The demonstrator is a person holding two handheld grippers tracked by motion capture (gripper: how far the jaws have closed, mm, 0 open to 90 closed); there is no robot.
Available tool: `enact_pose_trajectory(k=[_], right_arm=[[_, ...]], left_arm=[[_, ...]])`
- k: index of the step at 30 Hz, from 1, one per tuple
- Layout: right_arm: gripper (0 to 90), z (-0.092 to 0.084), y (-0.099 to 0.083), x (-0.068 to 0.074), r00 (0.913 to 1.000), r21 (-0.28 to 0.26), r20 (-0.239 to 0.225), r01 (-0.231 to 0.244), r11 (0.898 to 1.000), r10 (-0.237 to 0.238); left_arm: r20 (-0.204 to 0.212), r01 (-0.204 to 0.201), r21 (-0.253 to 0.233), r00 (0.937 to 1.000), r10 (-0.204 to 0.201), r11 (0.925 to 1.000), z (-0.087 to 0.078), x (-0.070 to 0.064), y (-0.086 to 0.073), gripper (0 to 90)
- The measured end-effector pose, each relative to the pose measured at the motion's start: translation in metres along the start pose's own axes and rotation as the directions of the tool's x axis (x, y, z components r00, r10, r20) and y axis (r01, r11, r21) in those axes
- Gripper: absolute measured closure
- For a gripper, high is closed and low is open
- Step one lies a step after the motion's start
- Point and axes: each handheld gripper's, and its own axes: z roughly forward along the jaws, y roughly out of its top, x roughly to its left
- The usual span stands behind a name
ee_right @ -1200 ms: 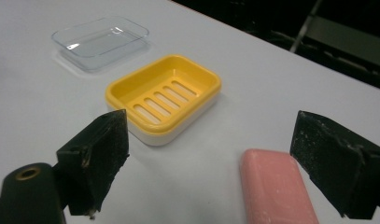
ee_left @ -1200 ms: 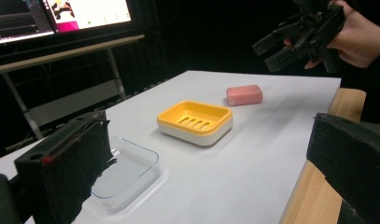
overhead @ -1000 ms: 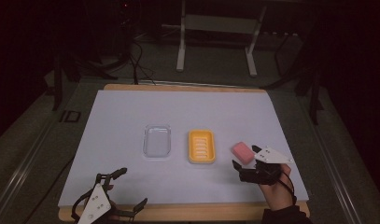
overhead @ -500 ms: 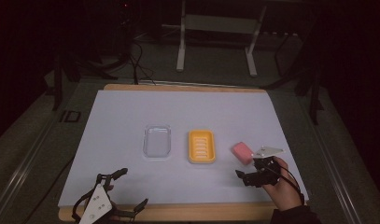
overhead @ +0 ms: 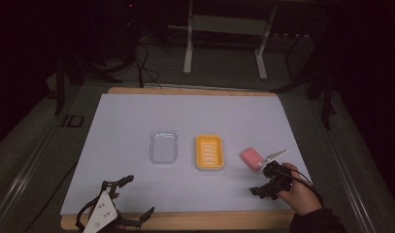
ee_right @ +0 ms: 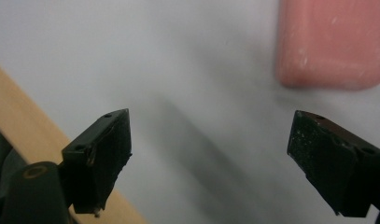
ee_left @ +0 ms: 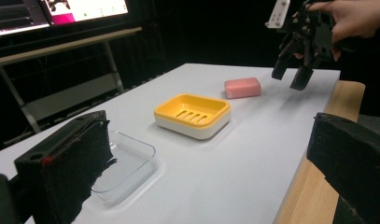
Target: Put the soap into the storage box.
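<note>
A pink soap bar (overhead: 252, 158) (ee_left: 242, 87) (ee_right: 332, 44) lies flat on the white table cover, right of a yellow soap dish (overhead: 209, 152) (ee_left: 192, 114). My right gripper (overhead: 261, 179) (ee_left: 289, 79) (ee_right: 220, 154) hovers just in front of the soap, pointing down. Its jaws are open and have just been closing slightly, with nothing between them. A clear plastic tray (overhead: 163, 146) (ee_left: 124, 165) sits left of the dish. My left gripper (overhead: 137, 196) (ee_left: 206, 154) rests open and empty near the front left edge.
The white cover (overhead: 185, 116) lies on a wooden table, whose edge (overhead: 209, 221) shows at the front. A metal stand (overhead: 224, 43) and cables are on the floor beyond the table. A monitor (ee_left: 85, 9) glows in the left gripper view.
My right gripper has drawn back a little from the soap toward the front edge and turned. The soap, dish, tray and left gripper have not moved.
</note>
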Motion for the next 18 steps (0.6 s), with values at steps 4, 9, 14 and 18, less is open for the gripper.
enact_pose_trajectory(k=[4,9,14,18], right_arm=[[14.6,-0.003,0.004,-0.005,0.9995,0.065,-0.029,-0.007,0.998,0.009],[15.1,-0.008,0.009,-0.011,0.9989,0.133,-0.040,-0.018,0.991,0.023],[15.1,-0.011,0.012,-0.014,0.9979,0.197,-0.058,-0.017,0.980,0.028],[15.0,-0.011,0.012,-0.016,0.9971,0.246,-0.068,-0.015,0.969,0.033]], left_arm=[[-0.002,-0.001,-0.002,1.0000,0.001,1.0000,0.000,0.000,0.000,0.5],[-0.001,-0.001,-0.003,1.0000,0.001,1.0000,0.000,-0.001,0.000,0.5],[0.002,-0.006,0.002,1.0000,0.006,1.0000,0.000,-0.001,0.000,0.5],[0.001,-0.007,0.002,1.0000,0.007,1.0000,0.000,-0.001,0.000,0.5]])
